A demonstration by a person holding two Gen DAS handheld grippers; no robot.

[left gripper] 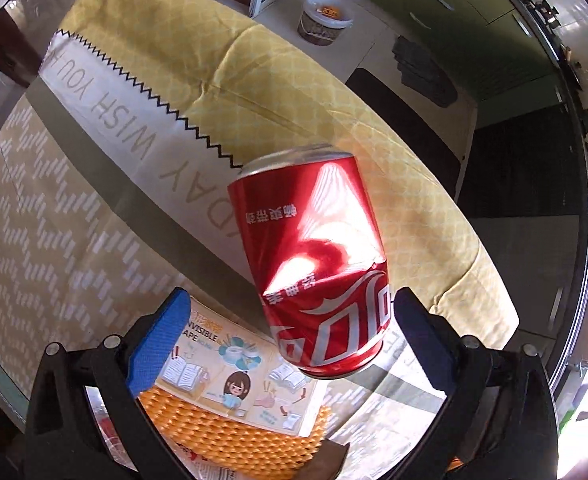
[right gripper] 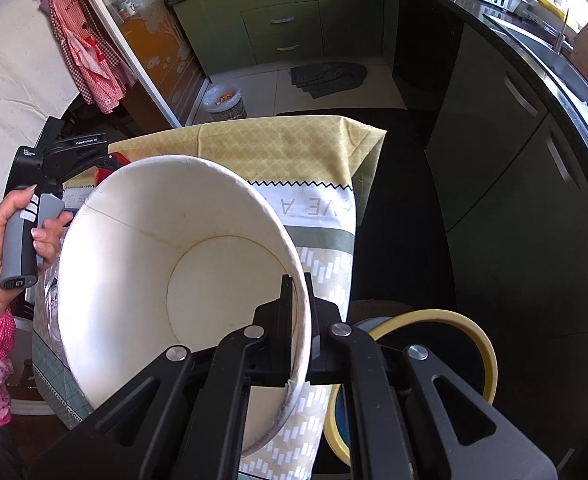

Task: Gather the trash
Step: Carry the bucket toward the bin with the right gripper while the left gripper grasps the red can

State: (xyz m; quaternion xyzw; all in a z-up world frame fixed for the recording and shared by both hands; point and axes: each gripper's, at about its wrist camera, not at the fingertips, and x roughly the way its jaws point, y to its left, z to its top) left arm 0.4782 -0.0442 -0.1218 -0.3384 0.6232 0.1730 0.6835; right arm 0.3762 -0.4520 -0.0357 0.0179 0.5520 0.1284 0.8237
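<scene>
**Clerk A:** Entry one, left side?

**Clerk B:** Cola can (left gripper: 314, 248), red aluminium, dented at mid-body. It sits tilted over the cloth-covered table (left gripper: 53, 220), between the fingers of the left gripper (left gripper: 291, 308). The jaws stand wide. One blue pad (left gripper: 418, 332) is at the can's side and the other is well apart from it, so there is no grip.

**Clerk A:** Handling?

**Clerk B:** Probably empty, so light. The wall is thin, smooth and slippery, and would crumple further under force. It is best taken across the undented lower body with mild pressure.

**Clerk A:** Entry two, right side?

**Clerk B:** White paper bowl (right gripper: 173, 260), empty, held clear of the table. The right gripper (right gripper: 297, 288) is clamped on its wall at the rim, one finger inside and one outside. The bowl is light and soft, and the rim may buckle under the pinch. A lined bin (right gripper: 223, 100) stands on the floor beyond the table and is likely where both go.
</scene>
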